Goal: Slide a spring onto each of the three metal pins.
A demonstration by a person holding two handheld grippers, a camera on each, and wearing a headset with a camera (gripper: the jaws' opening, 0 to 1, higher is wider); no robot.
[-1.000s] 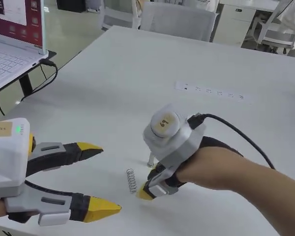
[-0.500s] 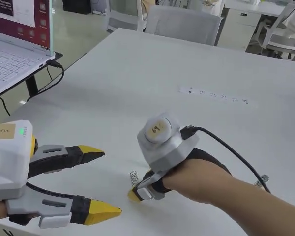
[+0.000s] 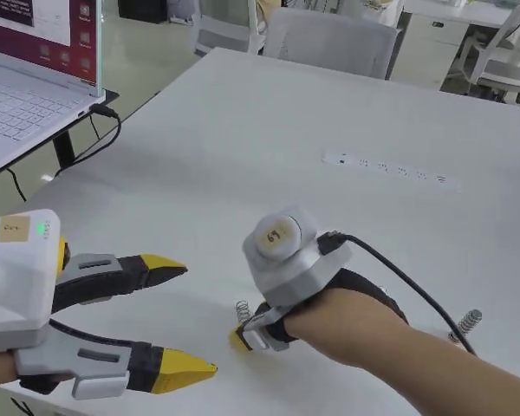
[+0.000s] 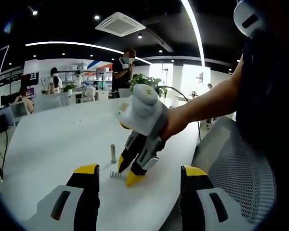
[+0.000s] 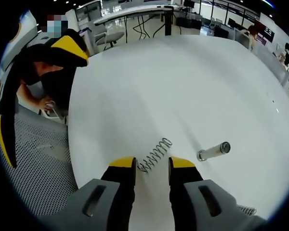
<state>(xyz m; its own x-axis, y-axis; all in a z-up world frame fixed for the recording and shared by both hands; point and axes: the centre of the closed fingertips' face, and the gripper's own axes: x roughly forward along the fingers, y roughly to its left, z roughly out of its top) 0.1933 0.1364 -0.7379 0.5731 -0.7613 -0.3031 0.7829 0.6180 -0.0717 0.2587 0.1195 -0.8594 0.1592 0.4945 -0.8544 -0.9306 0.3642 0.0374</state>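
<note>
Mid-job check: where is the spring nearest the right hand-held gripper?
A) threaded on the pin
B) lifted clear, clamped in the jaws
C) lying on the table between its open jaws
C: the spring lies on the table between the parted jaws of the right hand-held gripper, with the pin bare beside it.

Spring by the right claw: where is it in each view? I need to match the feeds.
Head view: spring low centre, beside the right claw.
Left gripper view: spring lower centre, at the right claw.
Right gripper view: spring low centre, near end between the tips.
Shared landmark: the right claw's yellow tips.
</note>
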